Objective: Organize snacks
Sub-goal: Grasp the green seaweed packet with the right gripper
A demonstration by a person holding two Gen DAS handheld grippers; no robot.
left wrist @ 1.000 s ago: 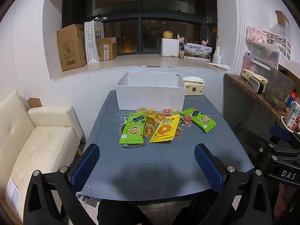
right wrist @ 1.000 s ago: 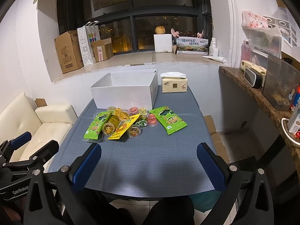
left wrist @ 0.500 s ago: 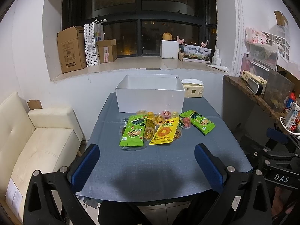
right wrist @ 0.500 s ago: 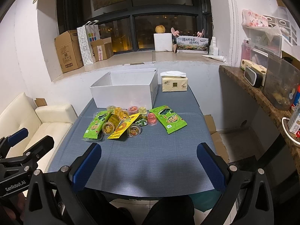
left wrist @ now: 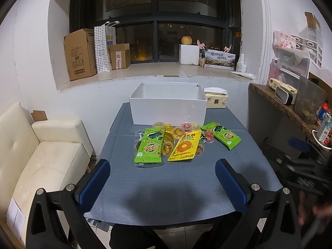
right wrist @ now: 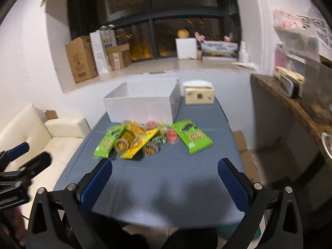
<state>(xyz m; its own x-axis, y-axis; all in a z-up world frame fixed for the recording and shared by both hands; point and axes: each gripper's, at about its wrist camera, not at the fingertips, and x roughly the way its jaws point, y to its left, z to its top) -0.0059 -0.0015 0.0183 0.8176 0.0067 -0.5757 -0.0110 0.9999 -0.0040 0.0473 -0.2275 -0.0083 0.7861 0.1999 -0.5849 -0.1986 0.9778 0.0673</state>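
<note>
A pile of snacks lies mid-table: a green packet [left wrist: 149, 148] on the left, a yellow packet [left wrist: 185, 148] in the middle, a second green packet [left wrist: 221, 135] on the right, and several small jelly cups [left wrist: 178, 132] among them. An open white box [left wrist: 168, 109] stands behind them. My left gripper [left wrist: 162, 181] is open and empty, well short of the pile. My right gripper [right wrist: 165, 178] is open and empty, also short of the pile [right wrist: 145, 139]; its view is blurred. The white box [right wrist: 143, 105] shows there too.
The table has a blue-grey cloth [left wrist: 186, 178]. A tissue pack [left wrist: 215, 101] sits right of the box. A cream sofa [left wrist: 41, 155] stands left of the table. A dark counter [left wrist: 286, 108] with containers runs along the right. Cardboard boxes [left wrist: 79, 55] stand on the windowsill.
Both grippers have moved forward toward the snack pile, which looks larger now. The right wrist view has turned blurred from motion. Both grippers stay open.
</note>
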